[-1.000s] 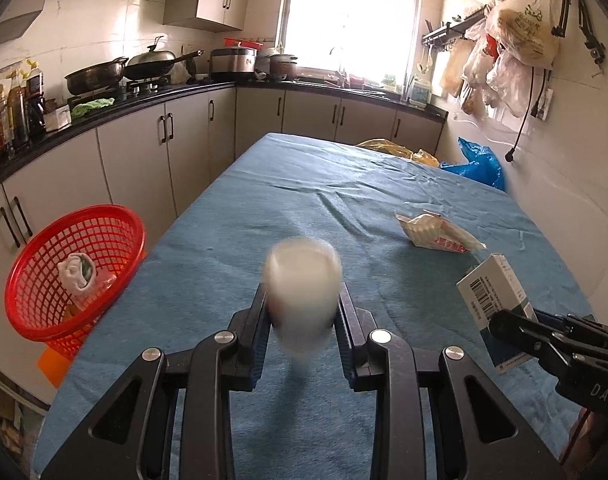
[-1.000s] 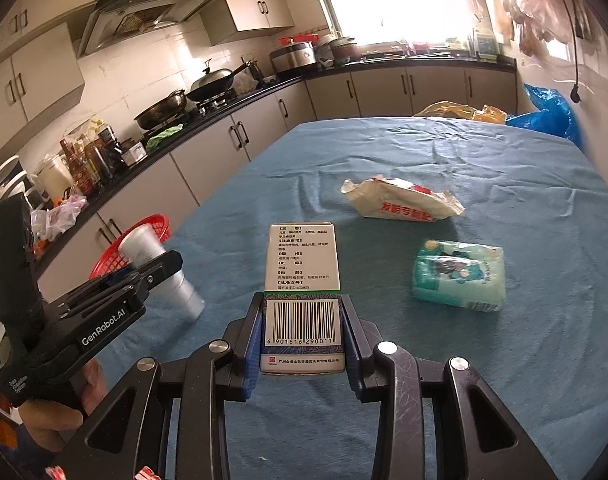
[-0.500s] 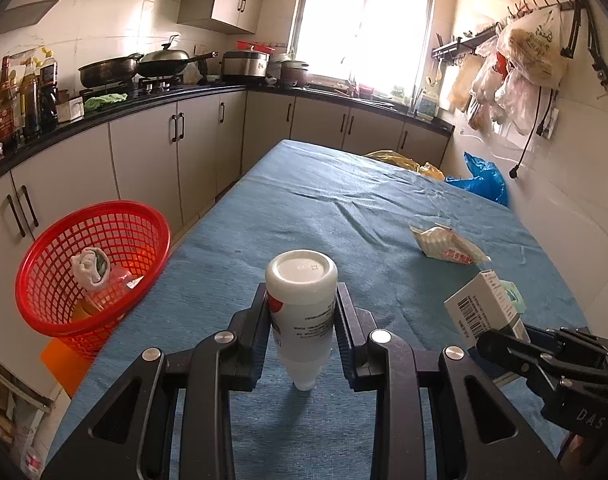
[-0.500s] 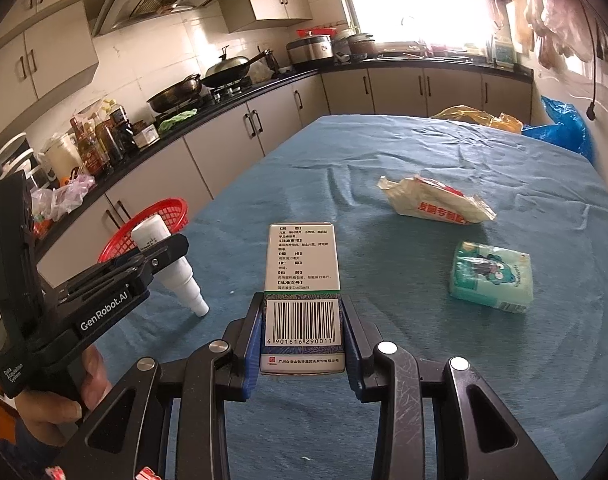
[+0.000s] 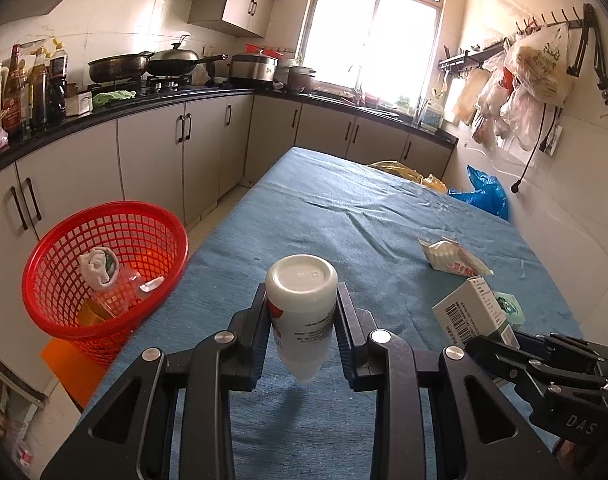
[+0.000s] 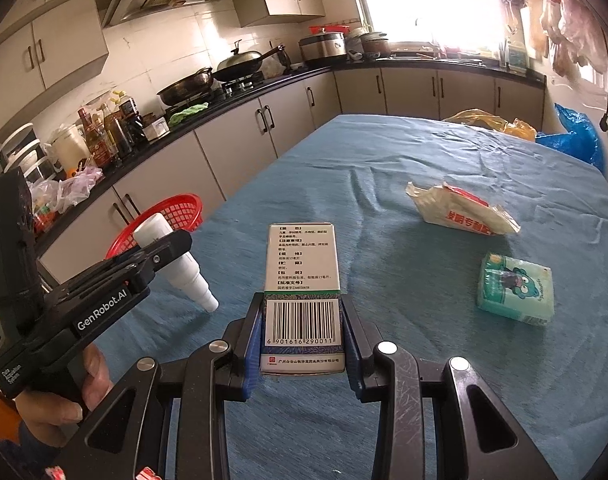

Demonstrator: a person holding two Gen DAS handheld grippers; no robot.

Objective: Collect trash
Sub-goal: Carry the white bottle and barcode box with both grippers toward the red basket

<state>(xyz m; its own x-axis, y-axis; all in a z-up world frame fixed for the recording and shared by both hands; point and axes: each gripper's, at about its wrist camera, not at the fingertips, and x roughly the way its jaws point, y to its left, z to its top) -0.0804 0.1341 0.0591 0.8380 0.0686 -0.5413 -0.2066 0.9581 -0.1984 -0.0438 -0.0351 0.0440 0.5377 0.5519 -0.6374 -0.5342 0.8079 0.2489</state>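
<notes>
Your left tool (image 6: 172, 248) reads "GenRobot.AI" on its side. The box (image 6: 302, 280) in your right tool (image 6: 304, 336): barcode 6901616290011. Other print too small.

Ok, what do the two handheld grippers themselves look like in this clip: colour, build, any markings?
Both are black plastic with angular, cut-out linkage arms and round silver pivot pins. The left gripper and right gripper carry blue ribbed pads inside their fingers. Seen from the right wrist view, the left one's side reads "GenRobot.AI" in white, with smaller white lettering on its handle. The right one's body shows "DAS". No cables or sleeves visible.
</notes>
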